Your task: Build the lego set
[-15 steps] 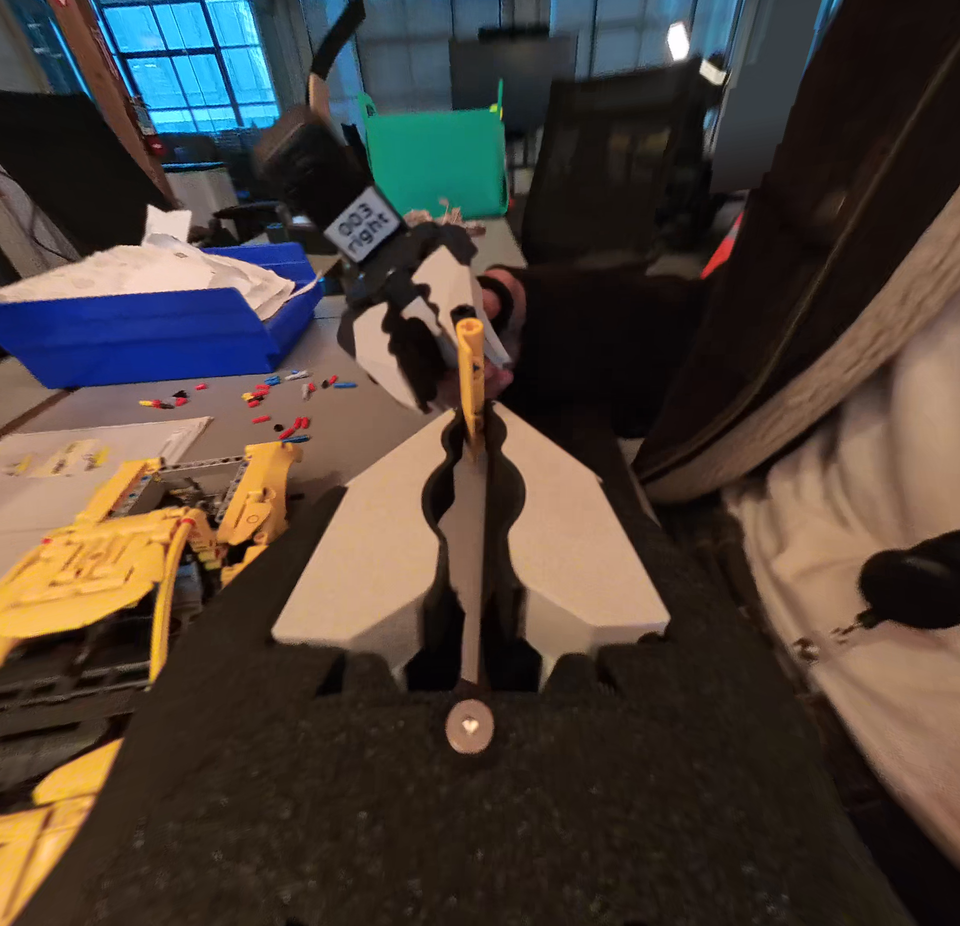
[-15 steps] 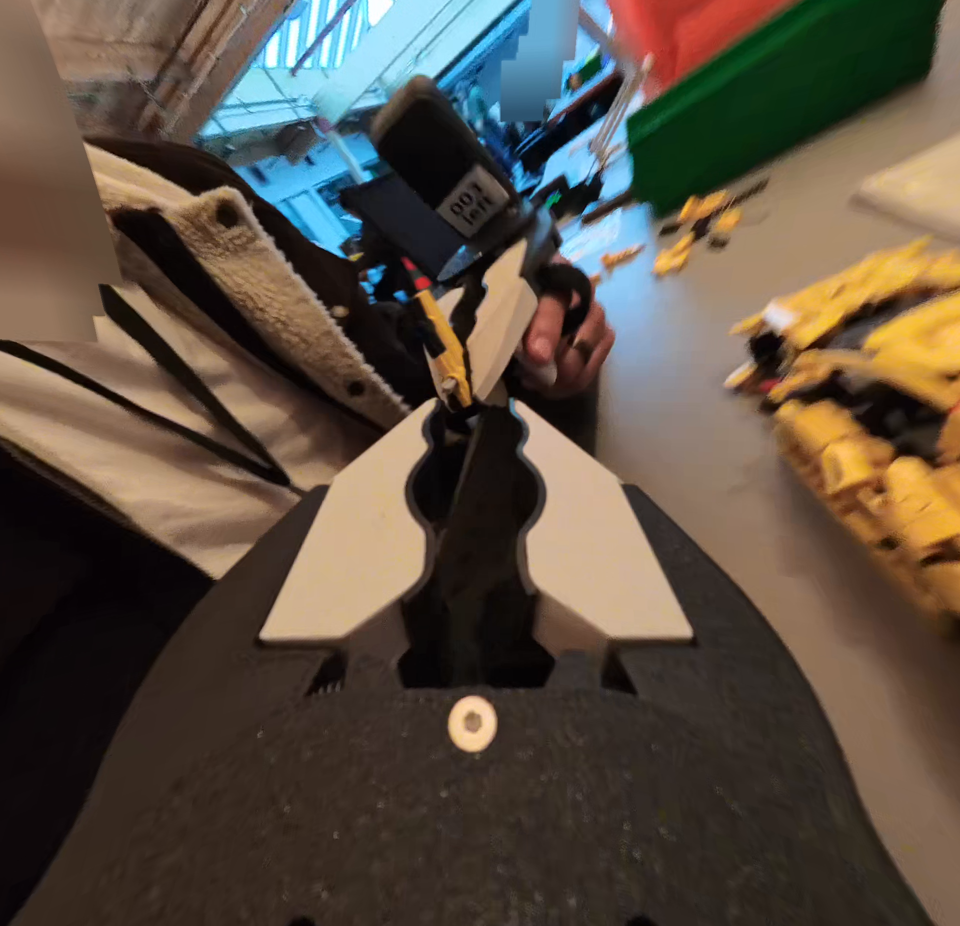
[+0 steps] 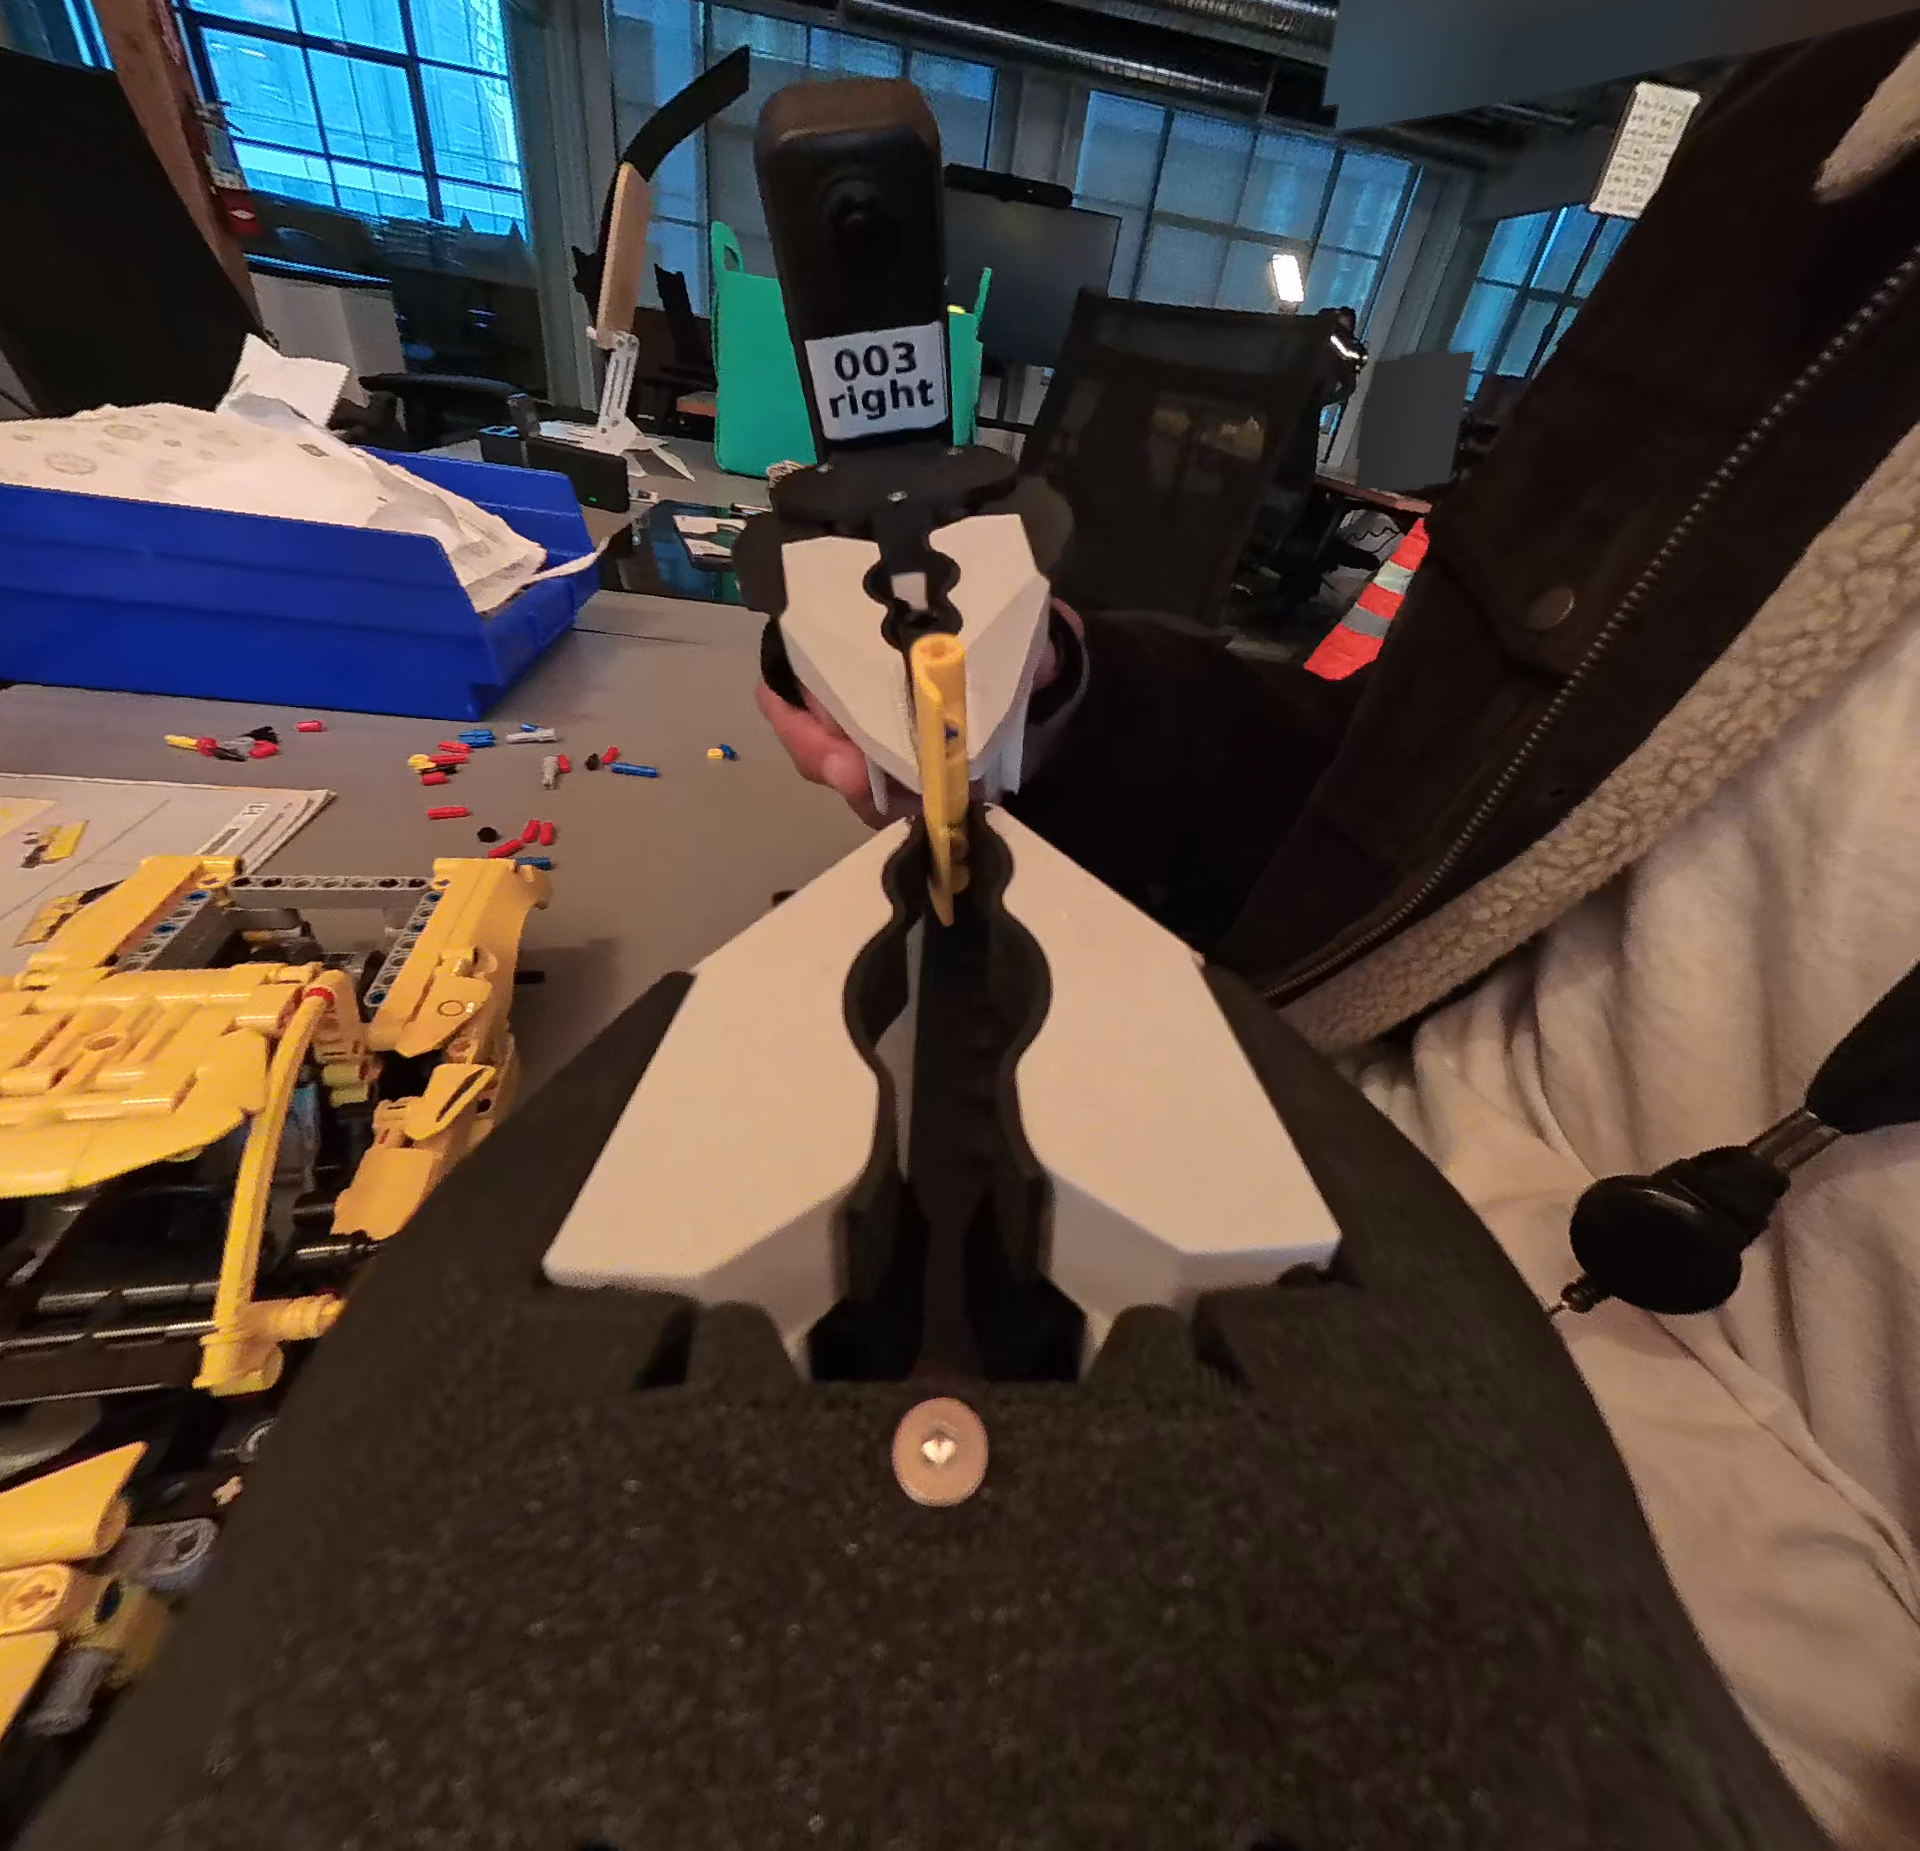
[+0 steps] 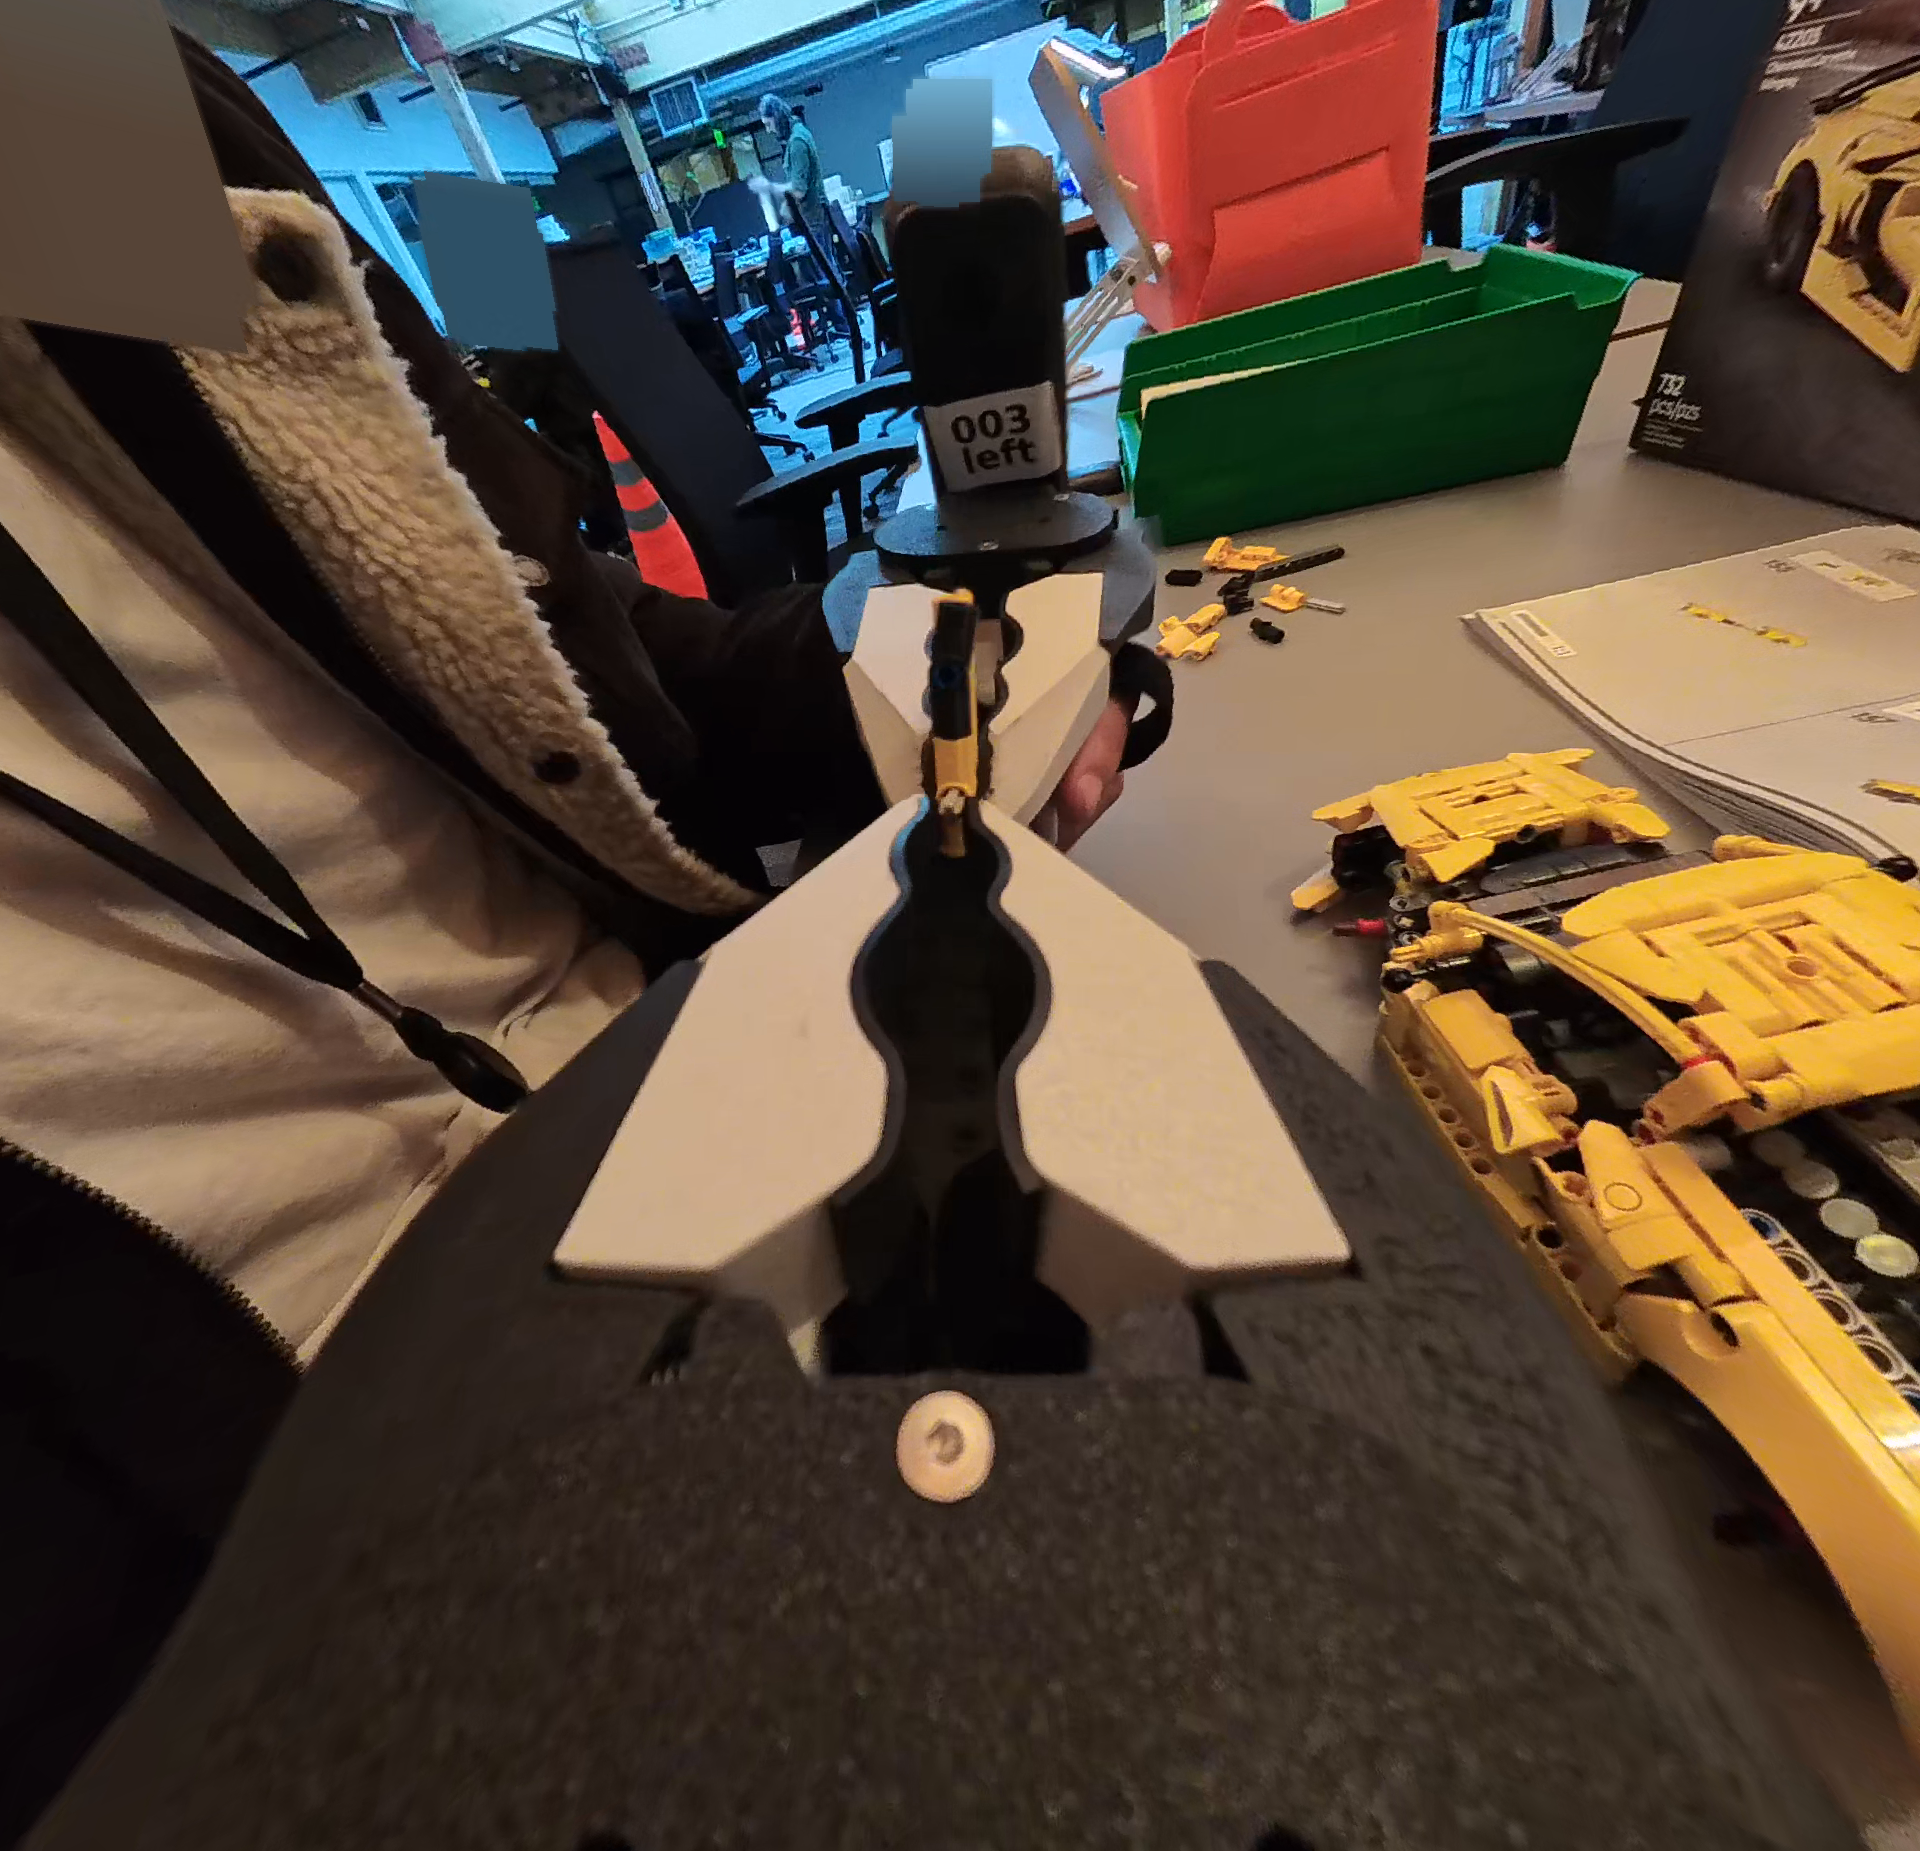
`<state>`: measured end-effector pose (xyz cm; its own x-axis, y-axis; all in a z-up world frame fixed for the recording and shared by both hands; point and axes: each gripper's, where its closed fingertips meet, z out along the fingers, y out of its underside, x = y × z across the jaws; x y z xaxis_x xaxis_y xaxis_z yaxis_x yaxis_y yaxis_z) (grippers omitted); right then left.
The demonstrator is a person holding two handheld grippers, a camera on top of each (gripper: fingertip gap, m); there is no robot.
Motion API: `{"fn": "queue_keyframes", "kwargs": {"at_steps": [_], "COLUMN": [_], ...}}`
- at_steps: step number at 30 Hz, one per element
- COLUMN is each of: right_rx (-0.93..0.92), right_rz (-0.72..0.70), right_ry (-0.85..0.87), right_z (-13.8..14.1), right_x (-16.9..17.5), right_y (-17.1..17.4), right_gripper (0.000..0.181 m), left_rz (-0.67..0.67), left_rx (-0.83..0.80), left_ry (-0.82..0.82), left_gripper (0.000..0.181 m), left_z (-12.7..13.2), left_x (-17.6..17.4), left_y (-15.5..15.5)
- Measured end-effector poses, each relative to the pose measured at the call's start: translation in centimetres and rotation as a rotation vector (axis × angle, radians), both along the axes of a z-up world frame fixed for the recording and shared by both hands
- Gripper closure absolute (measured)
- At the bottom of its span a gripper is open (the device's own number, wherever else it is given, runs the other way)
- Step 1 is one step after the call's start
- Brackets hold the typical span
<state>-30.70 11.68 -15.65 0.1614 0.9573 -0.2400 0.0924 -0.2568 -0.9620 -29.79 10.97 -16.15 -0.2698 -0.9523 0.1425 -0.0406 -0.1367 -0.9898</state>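
A slim yellow Lego piece [image 3: 940,752] with a black upper end stands upright between the two grippers' tips. My left gripper [image 3: 943,845] is shut on its lower part. My right gripper [image 4: 951,819] faces the left one tip to tip and is closed around the piece's [image 4: 954,721] lower end. The right gripper also shows in the left wrist view [image 3: 914,658], and the left gripper in the right wrist view [image 4: 977,679]. The part-built yellow car [image 3: 156,1053] lies on the grey table [image 3: 675,845], to the right in the right wrist view [image 4: 1714,970].
Small loose pieces [image 3: 499,762] lie near a blue bin [image 3: 260,627] holding paper. More pieces [image 4: 1226,606] lie before a green bin [image 4: 1351,430]. An instruction booklet [image 4: 1714,658] and the set's box [image 4: 1818,243] are at the right. The person's jacket [image 3: 1558,866] is close behind the grippers. Only a small space, under 4 cm, lies between the two pairs of fingers.
The right gripper has swung from a tilt off to one side to stand straight opposite the left gripper. Its tips have closed in on the piece the left gripper holds.
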Motion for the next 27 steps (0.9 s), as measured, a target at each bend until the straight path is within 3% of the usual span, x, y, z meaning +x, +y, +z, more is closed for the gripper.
{"fn": "queue_keyframes", "kwargs": {"at_steps": [7, 22, 27], "right_rx": [-0.071, -0.031, 0.055], "right_rz": [0.005, -0.01, -0.199], "right_ry": [0.104, 0.098, -0.01], "right_z": [0.7, 0.7, 0.9], "right_x": [0.2, -0.4, 3.9], "right_y": [0.5, 0.6, 2.7], "right_gripper": [0.177, 0.176, 0.171], "left_rz": [0.007, 0.015, 0.036], "left_rx": [-0.068, -0.044, -0.057], "left_ry": [-0.087, -0.081, -0.088], "left_gripper": [0.173, 0.175, 0.175], "left_z": [1.7, 1.5, 1.6], "left_x": [-0.8, -0.8, -1.3], "left_y": [0.8, 0.8, 1.4]}}
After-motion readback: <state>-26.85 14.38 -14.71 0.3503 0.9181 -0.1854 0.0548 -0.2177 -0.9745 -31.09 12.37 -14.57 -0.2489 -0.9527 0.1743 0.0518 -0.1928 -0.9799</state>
